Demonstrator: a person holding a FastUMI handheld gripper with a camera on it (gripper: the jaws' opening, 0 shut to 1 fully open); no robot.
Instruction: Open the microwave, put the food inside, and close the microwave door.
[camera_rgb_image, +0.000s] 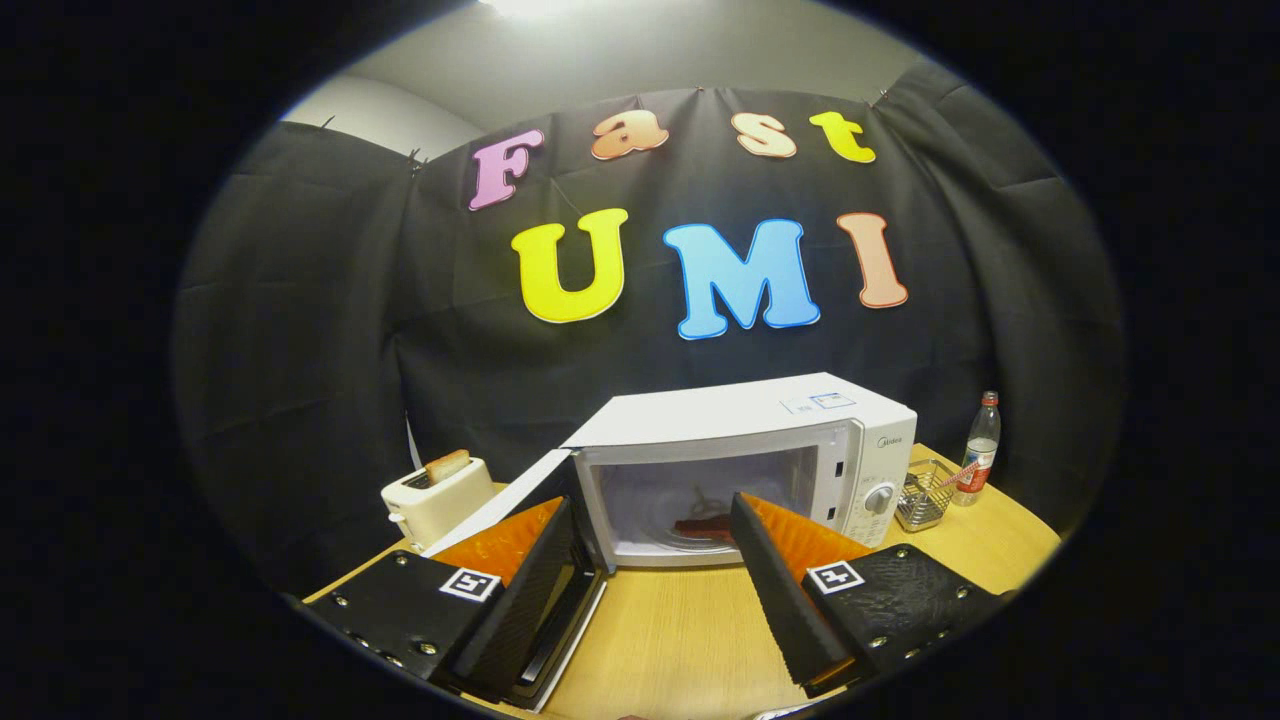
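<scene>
The claw (655, 520) sits low in the picture with its two fingers spread wide apart and nothing between them, so it is released. The left finger (525, 600) lies over the swung-open microwave door (500, 515), at the lower left; I cannot tell whether it touches the door. The right finger (785, 590) points in toward the oven's mouth, its tip just in front of the opening.

Just ahead of the fingers, in the middle of the picture, stands the white microwave (760, 440) on a light wooden table (680, 630). Its door hangs open toward the left, and the cavity is lit and pale inside. The food (700, 525), a dark reddish piece, lies on the floor of the cavity, partly hidden behind the right finger's tip.

To the left of the microwave, at centre left, a cream toaster (435, 495) holds a slice of bread (447, 465) standing up in its slot. To the right of the microwave, at centre right, a small wire basket (925, 495) rests on the table, and just beyond it stands a clear bottle (980, 445) with a red label and dark cap.
</scene>
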